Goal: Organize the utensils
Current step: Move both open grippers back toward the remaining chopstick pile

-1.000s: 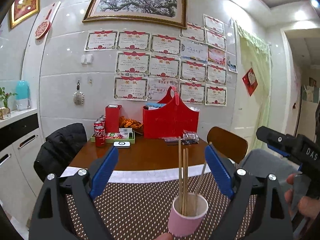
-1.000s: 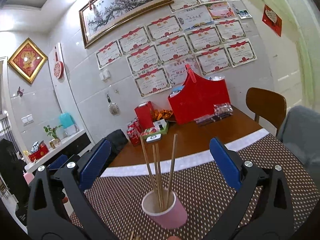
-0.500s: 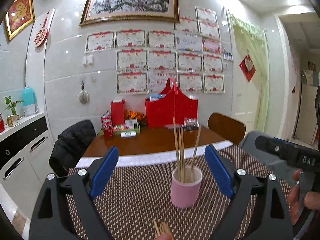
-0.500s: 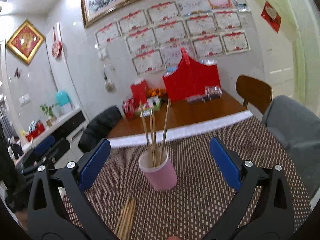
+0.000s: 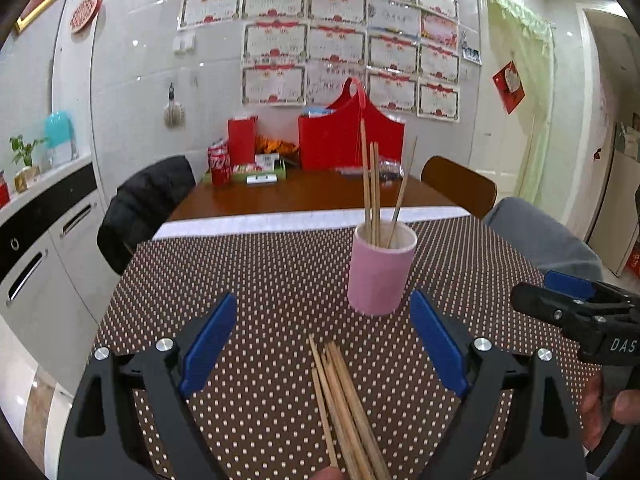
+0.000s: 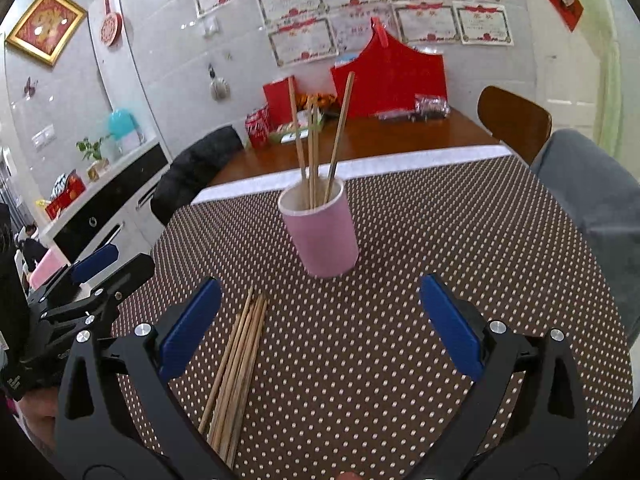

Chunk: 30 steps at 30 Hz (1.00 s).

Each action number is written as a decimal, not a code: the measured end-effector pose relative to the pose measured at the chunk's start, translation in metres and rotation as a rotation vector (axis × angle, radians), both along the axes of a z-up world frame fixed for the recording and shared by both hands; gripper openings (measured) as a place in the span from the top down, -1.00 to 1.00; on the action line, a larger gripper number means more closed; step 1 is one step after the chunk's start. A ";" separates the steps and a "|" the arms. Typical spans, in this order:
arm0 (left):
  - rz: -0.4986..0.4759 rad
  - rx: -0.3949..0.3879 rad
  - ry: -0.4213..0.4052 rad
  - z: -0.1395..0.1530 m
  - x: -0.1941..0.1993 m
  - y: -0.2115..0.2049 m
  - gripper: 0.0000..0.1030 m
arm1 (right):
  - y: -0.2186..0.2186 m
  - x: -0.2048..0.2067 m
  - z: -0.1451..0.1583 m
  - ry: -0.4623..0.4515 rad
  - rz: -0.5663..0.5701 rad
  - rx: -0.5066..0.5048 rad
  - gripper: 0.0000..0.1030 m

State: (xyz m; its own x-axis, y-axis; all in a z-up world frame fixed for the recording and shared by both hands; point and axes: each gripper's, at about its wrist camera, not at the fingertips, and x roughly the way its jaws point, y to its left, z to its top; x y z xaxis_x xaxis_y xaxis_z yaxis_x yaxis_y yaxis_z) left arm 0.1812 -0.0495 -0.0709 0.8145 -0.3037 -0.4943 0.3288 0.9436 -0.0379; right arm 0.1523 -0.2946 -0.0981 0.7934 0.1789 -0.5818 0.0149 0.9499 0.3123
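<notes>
Chopsticks [image 5: 346, 404] flat between left tongs [image 5: 324, 344], untouched. Both tongs apart, empty; right tongs [image 6: 320, 324] beside. Cup [image 5: 380, 268] ahead, clear mat [image 5: 248, 280] around.

Pink cup [image 5: 380, 270] stands upright on the dotted brown mat [image 5: 260, 280], holding four wooden chopsticks [image 5: 373, 192] that lean apart above its white rim. A loose bundle of wooden chopsticks [image 5: 344, 404] lies flat on the mat near the cup, tips roughly aligned, sticks touching.
</notes>
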 end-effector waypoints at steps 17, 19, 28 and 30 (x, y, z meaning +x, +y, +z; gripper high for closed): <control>0.016 0.047 0.107 -0.041 -0.007 0.020 -0.69 | 0.021 0.001 -0.025 0.081 0.051 -0.024 -0.89; 0.016 0.062 0.127 -0.049 -0.007 0.021 -0.69 | 0.023 0.002 -0.031 0.100 0.058 -0.023 -0.89; 0.001 0.114 0.218 -0.083 -0.004 0.020 -0.69 | 0.027 0.008 -0.047 0.149 0.075 -0.027 -0.89; -0.005 0.126 0.235 -0.090 -0.004 0.020 -0.69 | 0.027 0.008 -0.050 0.159 0.076 -0.028 -0.89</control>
